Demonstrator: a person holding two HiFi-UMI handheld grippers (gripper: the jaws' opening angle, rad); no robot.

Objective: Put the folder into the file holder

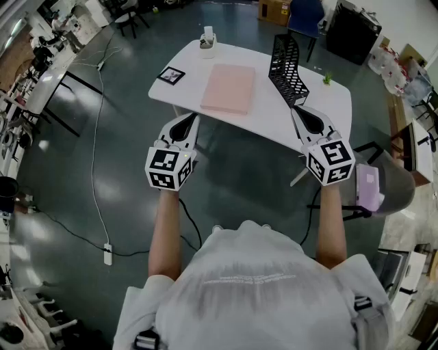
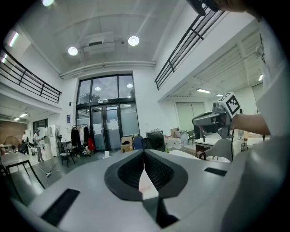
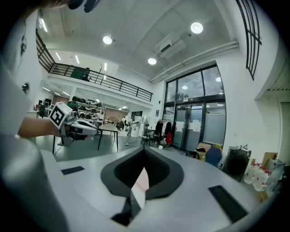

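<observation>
Site was a large open lab hall: polished grey floor (image 1: 102, 171), cluttered workbenches (image 1: 41, 75) at upper left of the head view, mezzanine railing (image 3: 104, 84), glass entrance doors (image 2: 106, 120) (double-height), cardboard boxes (image 1: 274, 10) at top centre.

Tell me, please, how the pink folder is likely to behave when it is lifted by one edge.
The pink folder lies flat and looks thin, so it is probably light and will droop from a one-edge grip. Its smooth cover might slide on the white table if nudged.
</observation>
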